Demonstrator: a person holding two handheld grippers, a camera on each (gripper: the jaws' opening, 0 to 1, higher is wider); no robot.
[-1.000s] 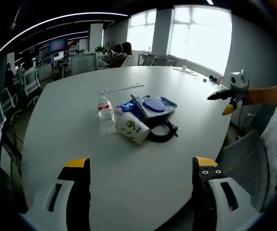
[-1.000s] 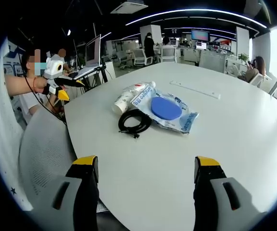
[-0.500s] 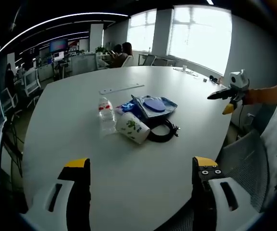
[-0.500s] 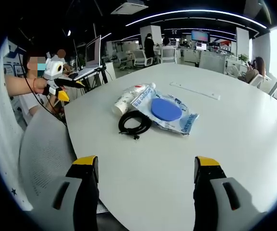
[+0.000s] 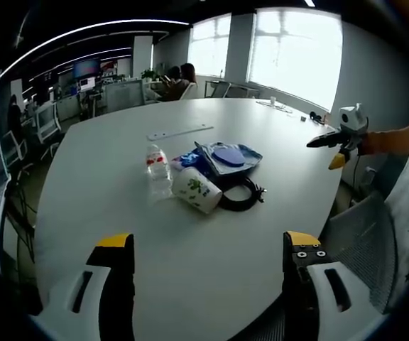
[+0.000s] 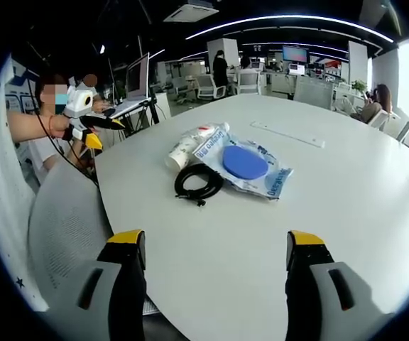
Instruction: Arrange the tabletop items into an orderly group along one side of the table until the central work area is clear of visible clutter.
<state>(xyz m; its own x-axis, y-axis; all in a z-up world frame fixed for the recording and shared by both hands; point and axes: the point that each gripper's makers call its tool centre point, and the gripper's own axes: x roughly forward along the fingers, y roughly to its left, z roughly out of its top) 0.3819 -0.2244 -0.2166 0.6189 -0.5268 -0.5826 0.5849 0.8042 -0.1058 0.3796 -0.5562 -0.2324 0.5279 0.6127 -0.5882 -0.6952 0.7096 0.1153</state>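
Both tongs hang wide open above the near edge of the white surface (image 5: 211,284), nothing between their jaws: the left tongs (image 5: 203,266) on one side of the cluster, the right tongs (image 6: 209,259) on the other. The clutter sits bunched near the middle, well apart from both. There's a clear water bottle (image 5: 157,169) standing upright, a white cup (image 5: 197,190) lying on its side against a coiled black cable (image 5: 239,193), and behind them a plastic packet with a blue disc (image 6: 246,162) on it. A long white strip (image 6: 287,133) lies farther off by itself.

Risks from here: the bottle looks tall and light, so a nudge from a jaw reaching past it would likely tip it. The cup, on its side, could roll toward the edge if bumped. The cable's loose coil may snag and drag the packet along. Two tongs closing in from opposite sides could also clash over the pile.
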